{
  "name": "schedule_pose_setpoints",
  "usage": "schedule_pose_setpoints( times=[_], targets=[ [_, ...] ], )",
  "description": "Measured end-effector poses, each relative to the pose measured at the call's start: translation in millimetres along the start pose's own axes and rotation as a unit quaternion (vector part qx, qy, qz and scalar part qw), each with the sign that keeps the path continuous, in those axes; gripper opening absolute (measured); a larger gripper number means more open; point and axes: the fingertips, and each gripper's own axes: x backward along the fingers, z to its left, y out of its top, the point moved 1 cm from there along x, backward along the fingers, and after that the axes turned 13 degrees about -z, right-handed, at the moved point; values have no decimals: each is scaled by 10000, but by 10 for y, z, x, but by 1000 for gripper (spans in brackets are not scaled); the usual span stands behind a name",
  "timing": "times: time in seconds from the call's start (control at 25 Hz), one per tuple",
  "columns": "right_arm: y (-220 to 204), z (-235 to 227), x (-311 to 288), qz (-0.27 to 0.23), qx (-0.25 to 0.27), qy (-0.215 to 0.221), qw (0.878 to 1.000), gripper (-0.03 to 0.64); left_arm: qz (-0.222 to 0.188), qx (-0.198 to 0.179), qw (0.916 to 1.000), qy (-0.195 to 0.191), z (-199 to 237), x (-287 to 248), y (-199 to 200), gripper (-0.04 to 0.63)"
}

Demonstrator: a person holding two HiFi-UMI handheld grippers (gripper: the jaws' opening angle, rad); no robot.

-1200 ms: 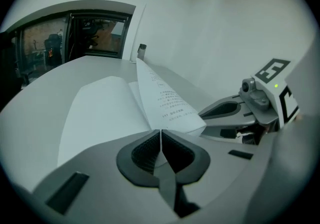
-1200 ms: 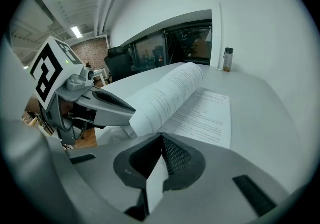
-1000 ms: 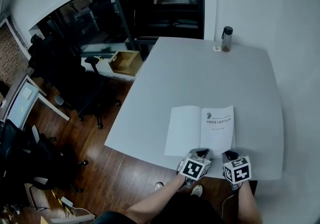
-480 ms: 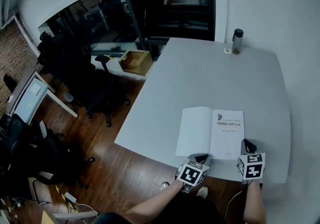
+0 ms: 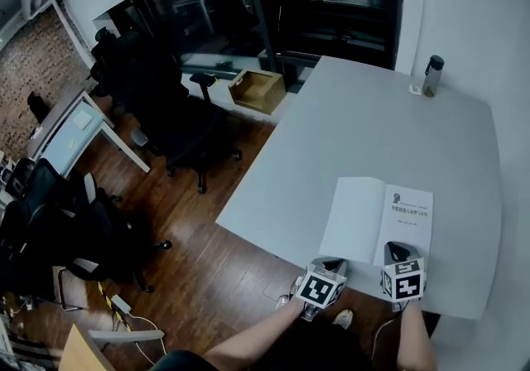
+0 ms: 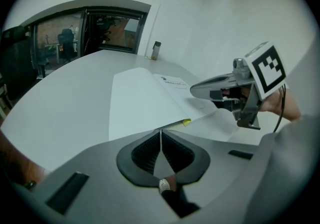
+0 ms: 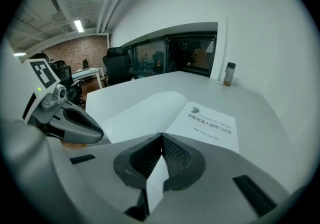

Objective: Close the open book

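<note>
An open white book [image 5: 364,216] lies flat near the front edge of the white table [image 5: 397,129]. Its left page is blank and its right page carries a printed title. My left gripper [image 5: 333,265] is shut and empty at the book's near left corner; in the left gripper view its jaws [image 6: 160,135] meet just short of the book [image 6: 145,103]. My right gripper [image 5: 396,252] is over the right page's near edge. Its jaws [image 7: 161,136] are together, with the book [image 7: 165,110] flat ahead. Each gripper appears in the other's view: the right gripper [image 6: 194,89] and the left gripper [image 7: 99,132].
A bottle [image 5: 431,75] stands at the table's far right corner, with a small tag beside it. Off the table's left side are dark office chairs [image 5: 166,113], a cardboard box [image 5: 257,89] and wooden floor. A white wall runs along the right.
The left gripper has slid left along the book's near edge to its left corner. The right gripper swung out past the right corner, then came back over the right page. The view panned.
</note>
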Motion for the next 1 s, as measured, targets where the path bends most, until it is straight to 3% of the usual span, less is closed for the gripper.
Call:
schedule_pose_setpoints(
  times=[0.2,0.56,1.0],
  targets=[
    [-122,231,-183,280,53,300,9991,3,53,106,9998,145,142,50,-69,11],
    [-340,261,-164,600,-12,393,9974,3,-101,107,9995,274,158,-44,-12,11],
    [-379,158,-94,506,-129,424,9977,4,-465,22,9988,131,-43,-164,202,11]
  ],
)
